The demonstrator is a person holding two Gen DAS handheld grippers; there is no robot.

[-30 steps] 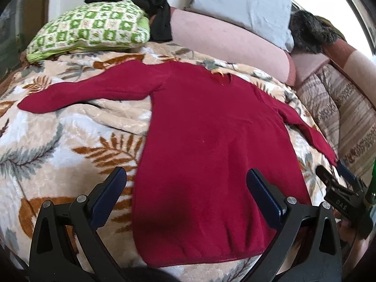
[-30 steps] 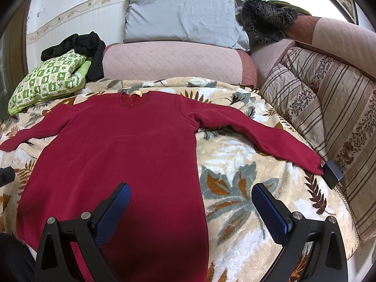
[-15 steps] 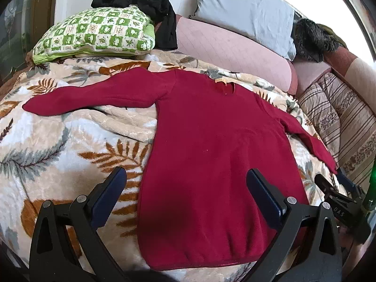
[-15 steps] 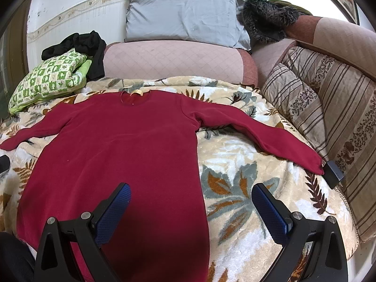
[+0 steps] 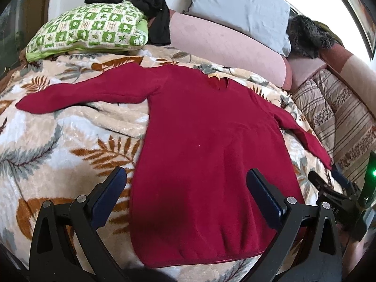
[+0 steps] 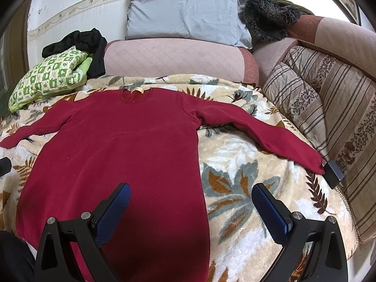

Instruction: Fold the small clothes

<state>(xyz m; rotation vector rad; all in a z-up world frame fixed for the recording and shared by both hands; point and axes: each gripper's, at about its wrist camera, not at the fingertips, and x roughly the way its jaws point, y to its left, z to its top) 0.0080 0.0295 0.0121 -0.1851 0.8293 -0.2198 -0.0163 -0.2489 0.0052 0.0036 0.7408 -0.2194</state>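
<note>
A dark red long-sleeved top point(image 5: 206, 155) lies flat and spread out on a leaf-patterned blanket point(image 5: 70, 145), neck at the far side, both sleeves stretched outward. It also shows in the right wrist view point(image 6: 122, 155). My left gripper point(image 5: 185, 192) is open and empty, hovering above the top's hem. My right gripper point(image 6: 191, 202) is open and empty, above the top's right hem edge and the blanket point(image 6: 246, 188). The right gripper's body shows at the right edge of the left wrist view point(image 5: 338, 197).
A green checked pillow point(image 5: 87, 30) with a black garment point(image 5: 141, 2) sits at the far left. A grey pillow point(image 6: 185, 14), pink bolster point(image 6: 174, 58) and dark fur item point(image 6: 268, 21) line the back. Striped cushions point(image 6: 329, 112) stand at right, a small dark device point(image 6: 334, 174) beside them.
The left gripper has drawn back and turned slightly, so the top sits a little farther and more centred. The right gripper has barely moved. Both stay open.
</note>
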